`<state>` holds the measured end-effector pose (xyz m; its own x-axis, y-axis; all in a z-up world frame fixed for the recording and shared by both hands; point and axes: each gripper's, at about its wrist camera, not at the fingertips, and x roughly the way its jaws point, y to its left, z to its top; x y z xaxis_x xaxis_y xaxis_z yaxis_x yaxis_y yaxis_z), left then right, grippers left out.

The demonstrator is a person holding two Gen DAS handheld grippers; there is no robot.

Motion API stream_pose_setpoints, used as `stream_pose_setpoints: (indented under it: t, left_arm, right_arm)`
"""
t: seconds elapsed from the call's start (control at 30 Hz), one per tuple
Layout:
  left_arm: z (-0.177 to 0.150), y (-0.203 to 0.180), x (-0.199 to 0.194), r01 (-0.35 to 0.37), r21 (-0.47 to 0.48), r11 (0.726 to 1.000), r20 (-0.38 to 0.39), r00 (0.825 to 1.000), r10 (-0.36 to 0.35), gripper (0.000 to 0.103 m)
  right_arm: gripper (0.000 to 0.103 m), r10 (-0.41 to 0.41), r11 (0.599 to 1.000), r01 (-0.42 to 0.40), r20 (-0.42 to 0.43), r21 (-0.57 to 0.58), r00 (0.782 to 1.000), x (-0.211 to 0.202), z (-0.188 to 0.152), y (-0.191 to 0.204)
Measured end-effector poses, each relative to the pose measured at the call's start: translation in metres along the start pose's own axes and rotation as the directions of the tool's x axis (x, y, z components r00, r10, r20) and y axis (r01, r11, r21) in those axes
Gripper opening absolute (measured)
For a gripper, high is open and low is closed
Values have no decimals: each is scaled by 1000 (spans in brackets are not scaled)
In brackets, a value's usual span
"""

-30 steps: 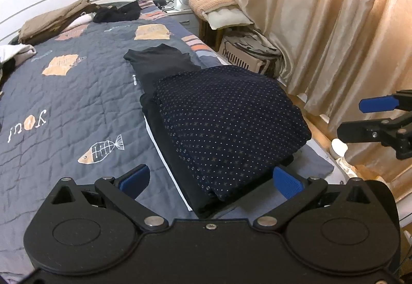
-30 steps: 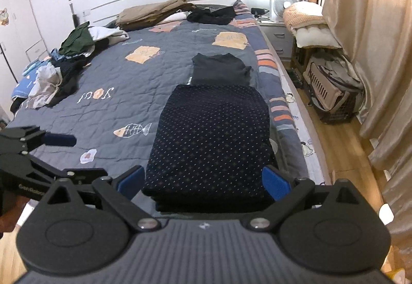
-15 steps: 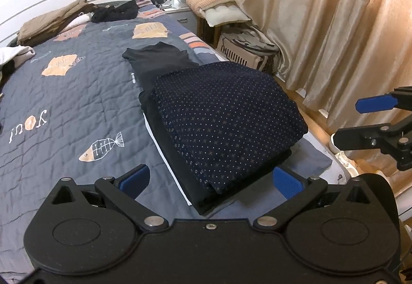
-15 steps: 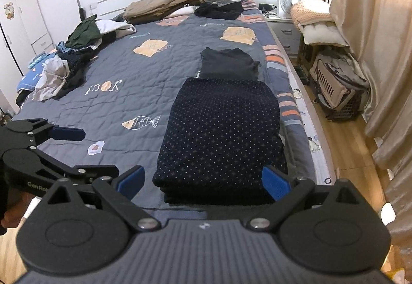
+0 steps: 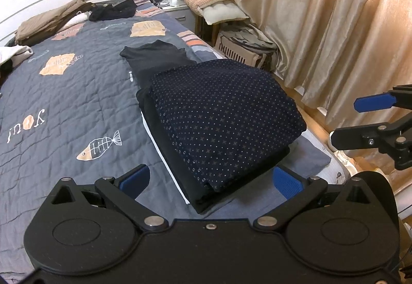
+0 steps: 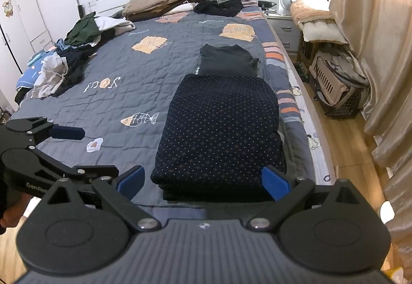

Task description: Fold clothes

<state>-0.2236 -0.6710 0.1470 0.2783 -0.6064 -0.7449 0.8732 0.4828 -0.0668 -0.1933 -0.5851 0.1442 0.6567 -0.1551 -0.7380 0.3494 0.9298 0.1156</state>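
A folded navy dotted garment (image 6: 219, 129) sits on top of a small stack of dark folded clothes near the foot of the bed (image 6: 123, 93), toward its curtain-side edge, square and flat with nothing touching it. Just behind it, further up the grey quilt, lies a second folded dark garment (image 6: 228, 59). The left gripper (image 5: 209, 178) hangs above the foot of the bed with its blue-padded fingers (image 5: 135, 178) spread wide and nothing between them; the corner of the stack shows through the gap, but the pads are clear of the cloth. The right gripper (image 6: 203, 178) is held the same way, fingers (image 6: 275, 182) apart and empty, framing the near end of the stack without contact. Off on the far side of the quilt a loose heap of unfolded clothes (image 6: 64, 62) is piled, and more clothes (image 6: 159, 3) lie by the headboard. Tan curtains (image 5: 334, 26) hang beside the bed.
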Motion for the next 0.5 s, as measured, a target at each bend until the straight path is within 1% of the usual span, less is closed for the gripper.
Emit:
stream_pose_setpoints:
  t: [0.37,0.5]
  left_arm:
    - [2,-2,-4,-4,5,1000,10,1000,3,103]
    - [0,-4,-6,3,9,1000,30,1000,-3,103]
  right_arm:
    - [98,5,1000,-5,-6,-1,1000,1,-1,-2]
    - [98,6,1000,-6,-5,2,1000,1,-1,-2]
